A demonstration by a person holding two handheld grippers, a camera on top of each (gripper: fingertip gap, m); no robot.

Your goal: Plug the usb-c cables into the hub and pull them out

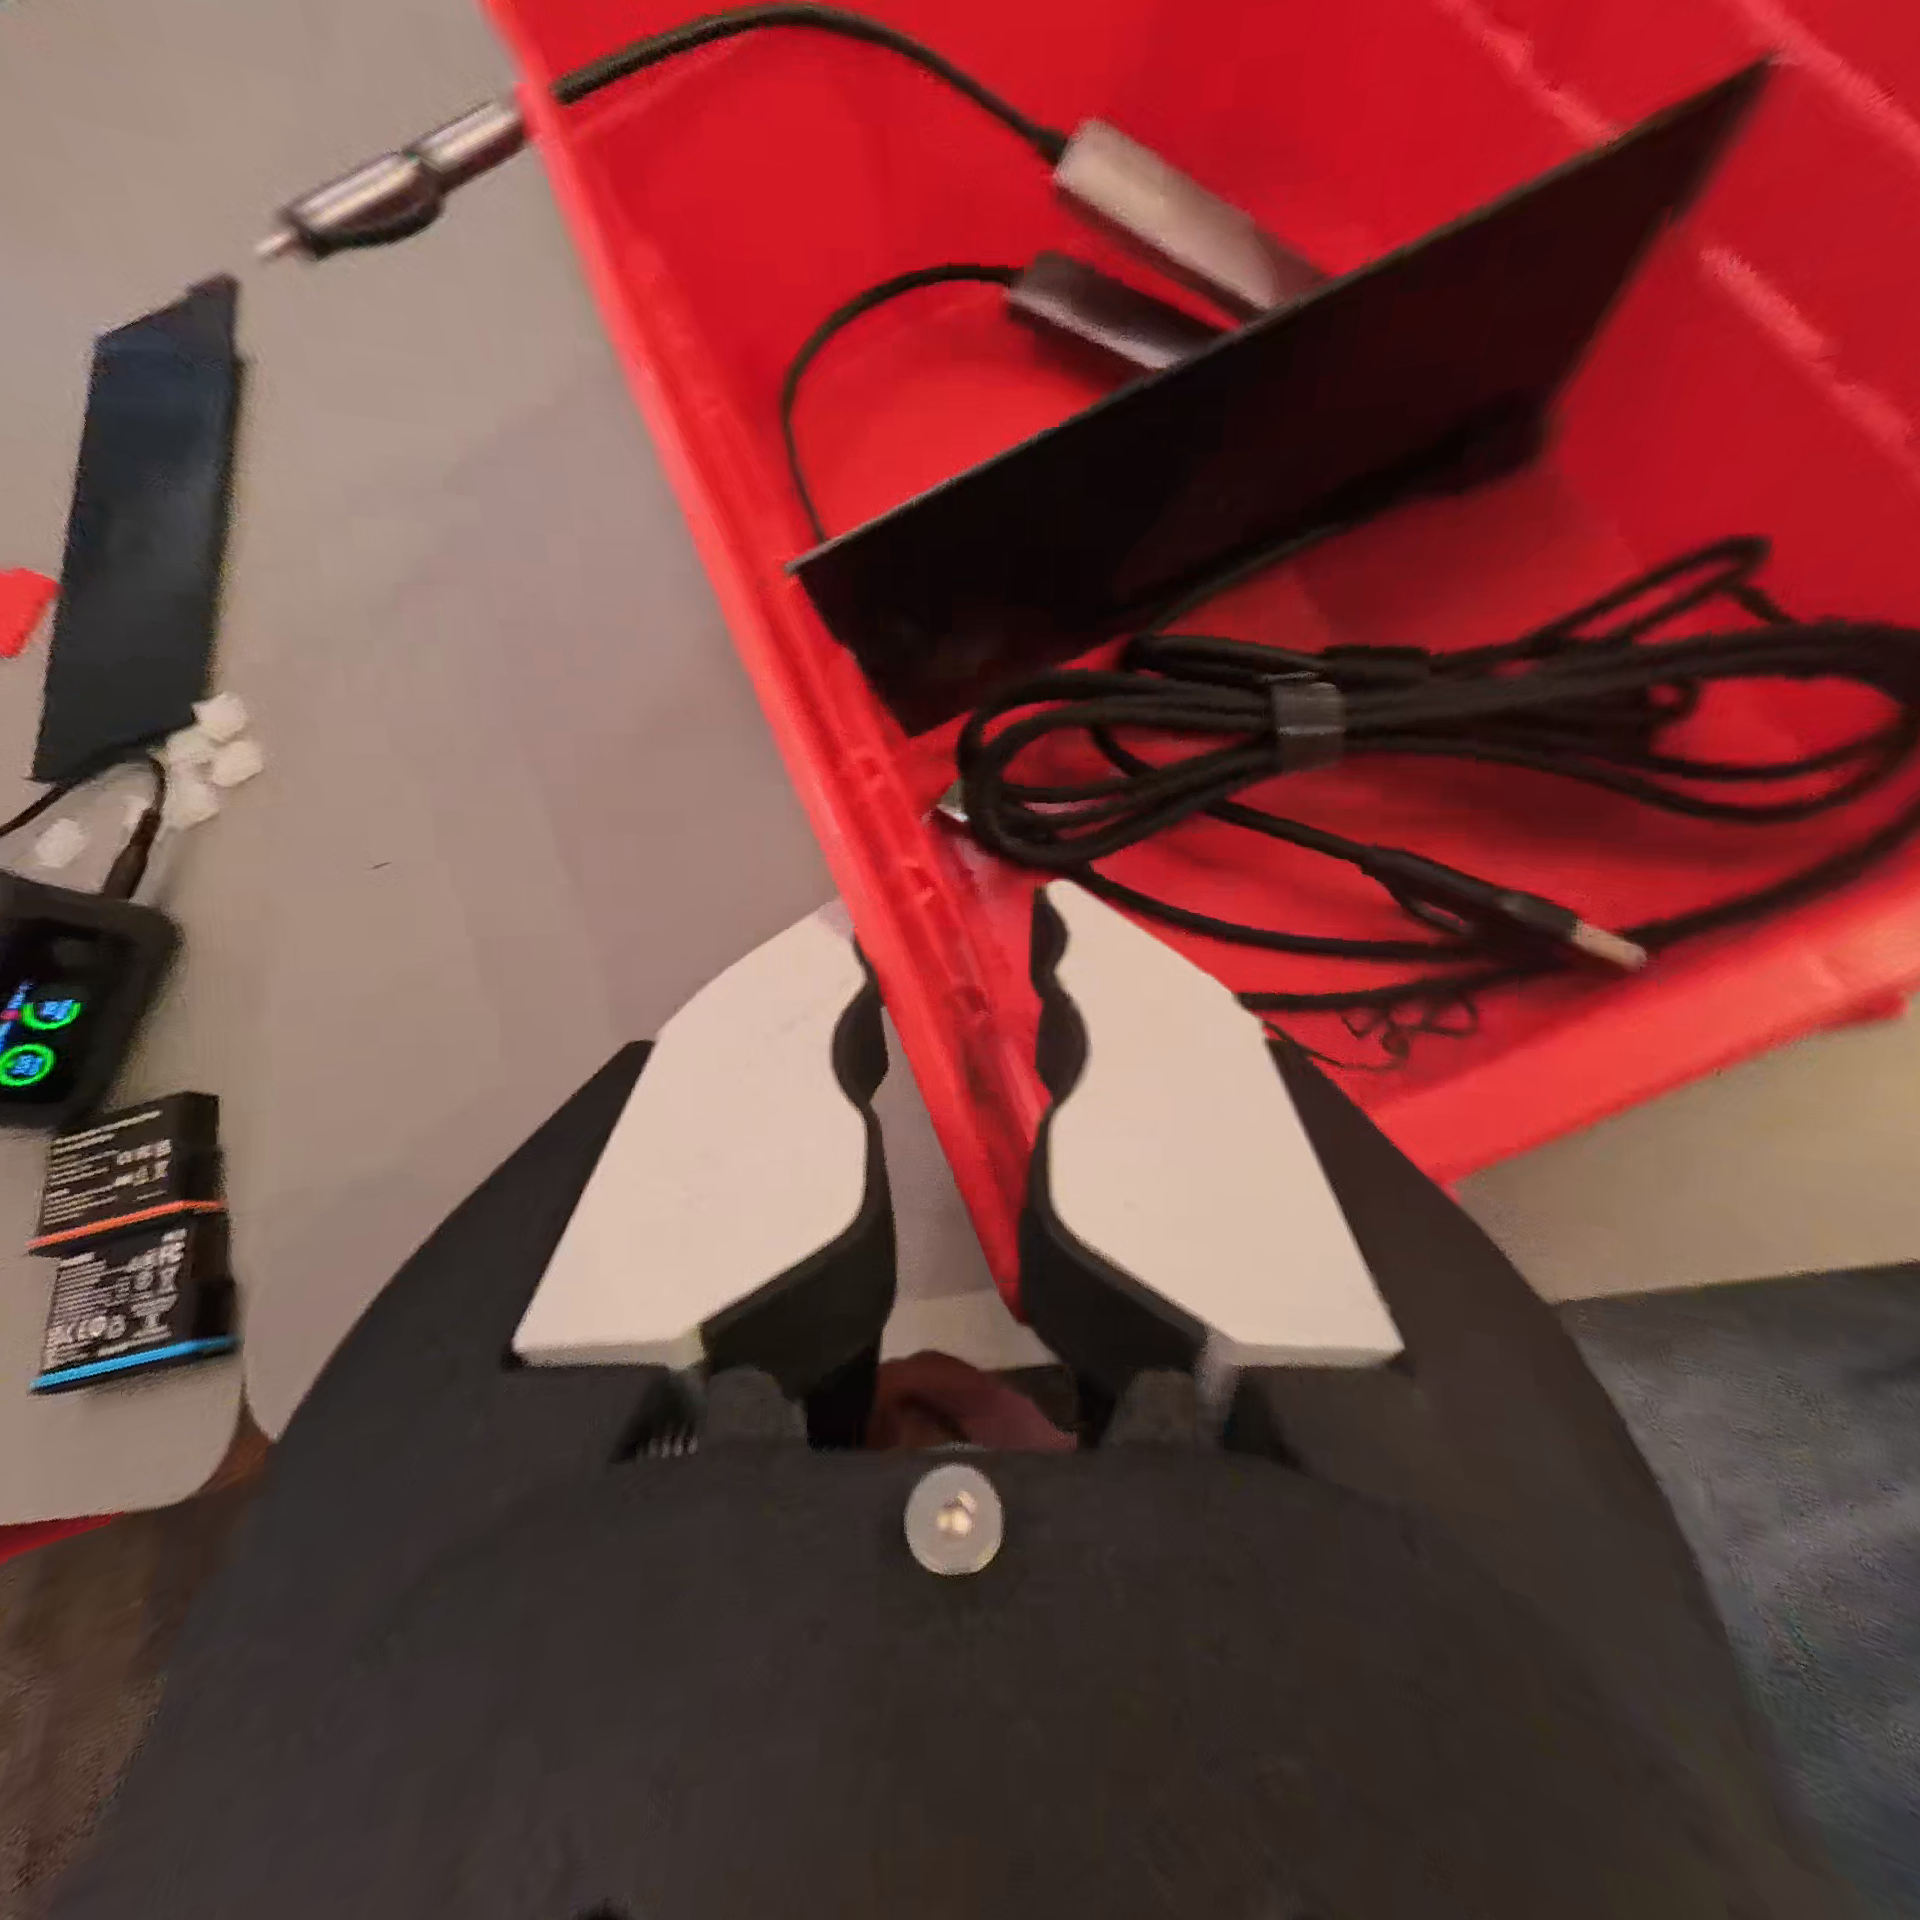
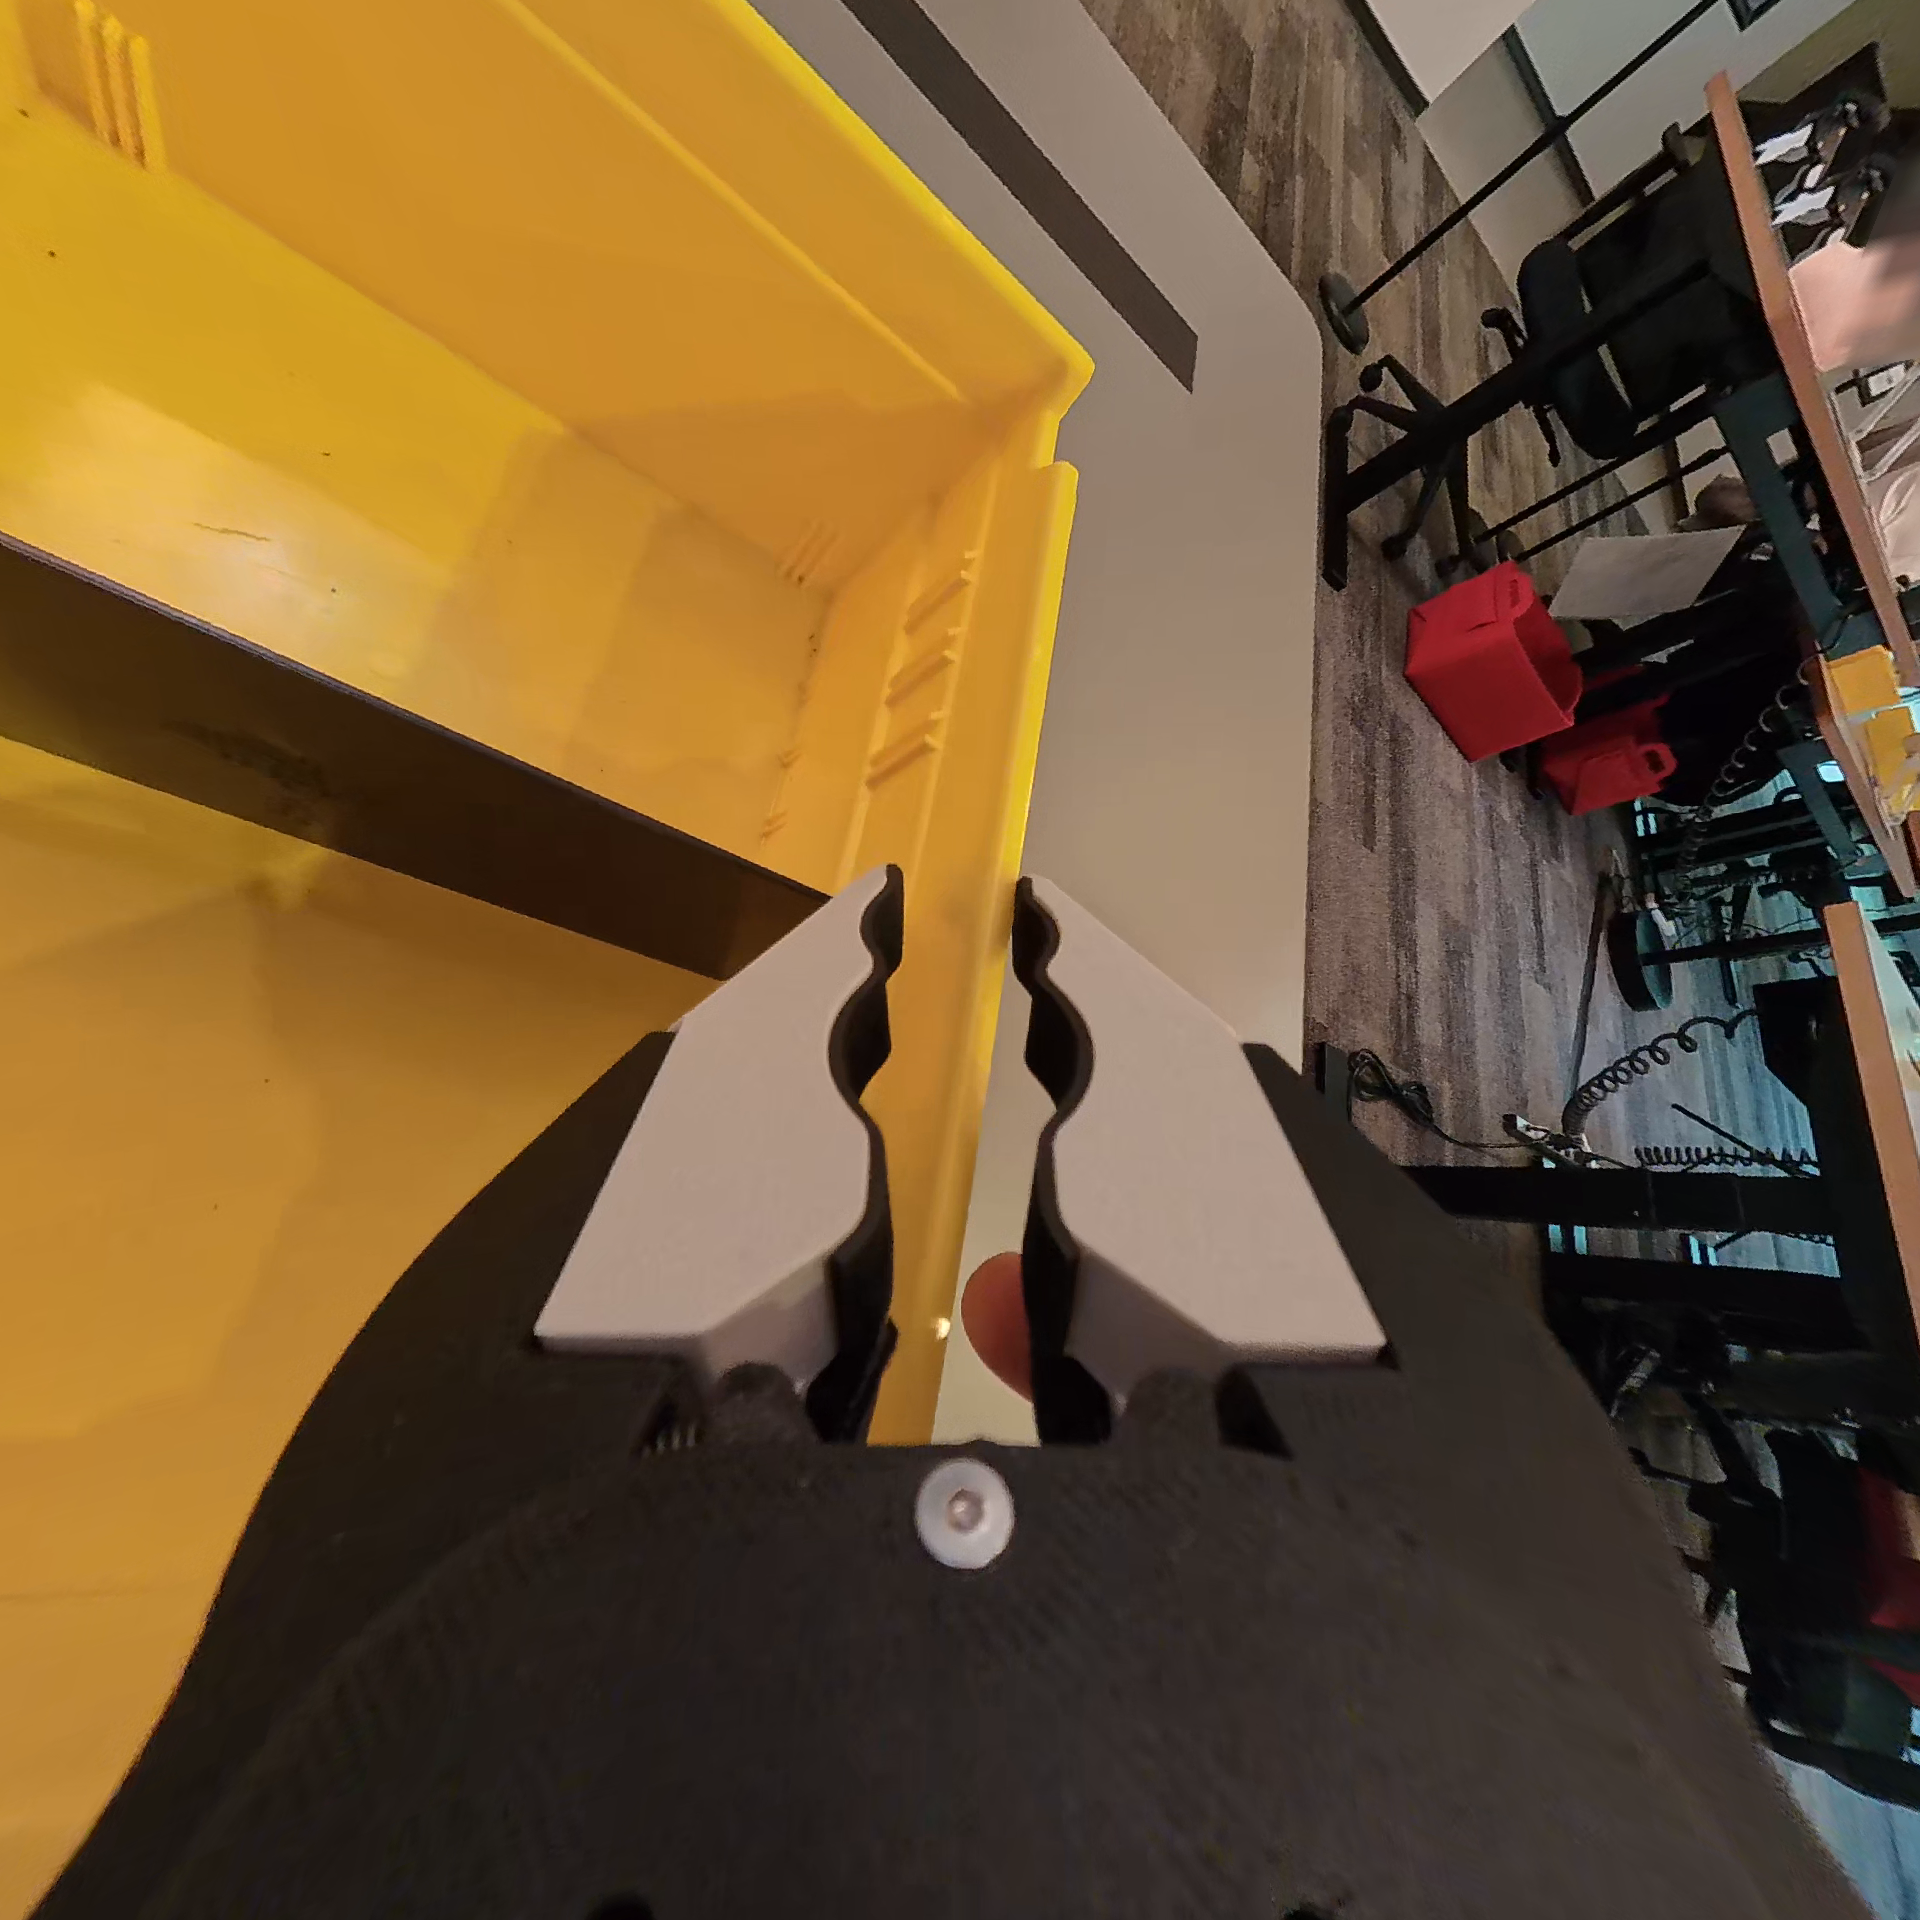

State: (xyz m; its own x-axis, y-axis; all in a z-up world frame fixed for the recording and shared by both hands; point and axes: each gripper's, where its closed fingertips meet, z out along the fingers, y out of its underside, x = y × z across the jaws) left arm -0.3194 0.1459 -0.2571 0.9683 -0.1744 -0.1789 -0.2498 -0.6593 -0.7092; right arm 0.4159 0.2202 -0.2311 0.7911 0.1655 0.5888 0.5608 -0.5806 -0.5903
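Both grippers, left (image 1: 951, 914) and right (image 2: 956, 894), gape empty over grey table (image 1: 468, 520) beside carpeted floor (image 2: 1455, 883).

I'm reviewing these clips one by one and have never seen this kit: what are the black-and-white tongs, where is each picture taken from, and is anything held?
There is no robot arm. A person holds one pair of tongs in each hand, and a camera on each looks forward along its two fingers.

The left wrist view shows the left tongs open and empty over the edge of a red bin. A black divider splits the bin: two grey hubs lie beyond it, a bundle of black cables lies nearer. On the grey table beside the bin are a metal plug, a black strip, a charger with a lit screen and two batteries.

The right wrist view shows the right tongs open and empty over the rim of a yellow bin; nothing shows in it besides a dark divider.
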